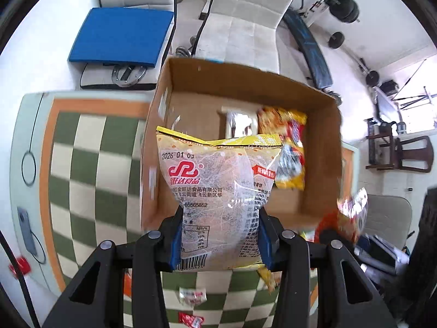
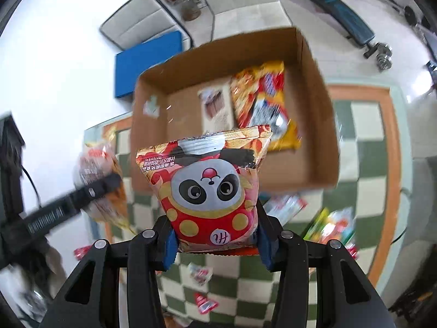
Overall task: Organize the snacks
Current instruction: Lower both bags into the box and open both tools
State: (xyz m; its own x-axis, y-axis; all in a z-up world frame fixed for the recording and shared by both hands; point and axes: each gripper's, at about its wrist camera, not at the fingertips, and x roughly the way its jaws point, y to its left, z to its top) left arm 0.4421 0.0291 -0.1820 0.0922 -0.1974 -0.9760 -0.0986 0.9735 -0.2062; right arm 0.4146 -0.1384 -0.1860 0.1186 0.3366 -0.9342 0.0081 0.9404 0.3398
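My left gripper (image 1: 220, 242) is shut on a clear yellow-edged snack bag (image 1: 218, 191) with red logo, held above the near edge of the cardboard box (image 1: 245, 82). My right gripper (image 2: 215, 242) is shut on a red panda snack bag (image 2: 210, 188), held in front of the same box (image 2: 314, 87). Inside the box lie a yellow-red snack packet (image 2: 259, 101) and a pale packet (image 2: 215, 106). The left gripper with its bag shows blurred in the right wrist view (image 2: 101, 186); the right one's bag shows in the left wrist view (image 1: 347, 218).
The box stands on a green-and-white checkered mat (image 1: 90, 164) with orange border. Small red candy packets (image 2: 204, 303) and a colourful packet pile (image 2: 333, 224) lie on the mat. White chairs (image 1: 245, 13), a blue pad (image 1: 123, 35) and a weight bench (image 1: 308, 46) stand beyond.
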